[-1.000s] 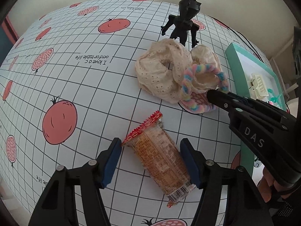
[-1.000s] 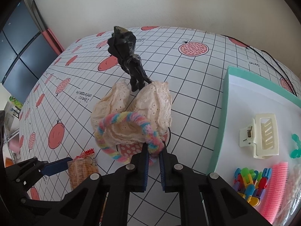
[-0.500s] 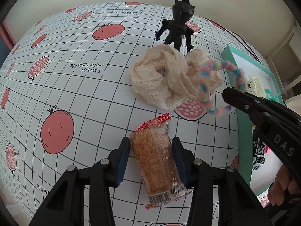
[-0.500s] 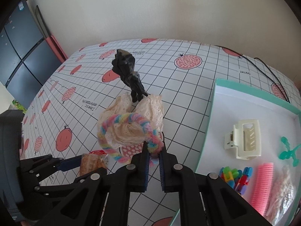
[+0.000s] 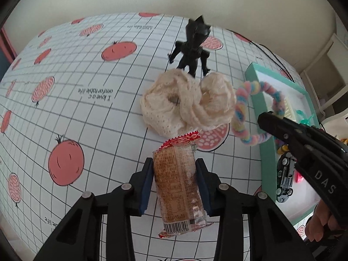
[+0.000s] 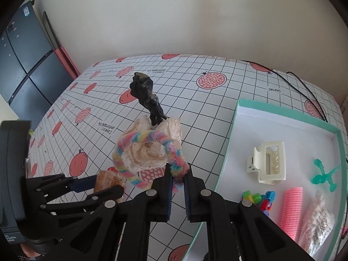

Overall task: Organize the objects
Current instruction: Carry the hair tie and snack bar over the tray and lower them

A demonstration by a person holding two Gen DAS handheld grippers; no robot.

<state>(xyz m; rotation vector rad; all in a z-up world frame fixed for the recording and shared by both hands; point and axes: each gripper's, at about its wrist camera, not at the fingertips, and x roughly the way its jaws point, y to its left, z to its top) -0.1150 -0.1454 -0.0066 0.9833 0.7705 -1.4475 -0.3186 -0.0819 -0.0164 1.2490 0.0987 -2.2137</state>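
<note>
- Right gripper (image 6: 178,179): jaws pinched on fuzzy rainbow-coloured hair loop (image 6: 150,156), lifted off tabletop (image 6: 217,111); teal-rimmed white tray (image 6: 289,112) just rightward.
- Left gripper (image 5: 175,184): jaws clamped across clear-wrapped brown snack bar (image 5: 177,187), long axis along fingers.

Count by kind: two grippers, left gripper (image 5: 175,184) and right gripper (image 6: 178,188); one snack packet (image 5: 179,190); one rainbow loop scrunchie (image 6: 150,156); two cream lace scrunchies (image 5: 187,102), lying touching; one black figurine (image 5: 192,47); one teal tray (image 6: 226,156). Inside the tray: one cream claw clip (image 6: 268,162), one pink ribbed roller (image 6: 290,212), one green plastic piece (image 6: 324,175), one toy car (image 5: 285,178), one bag of pale beads (image 6: 318,224). A cluster of small coloured clips (image 6: 260,199) is too bunched to count
</note>
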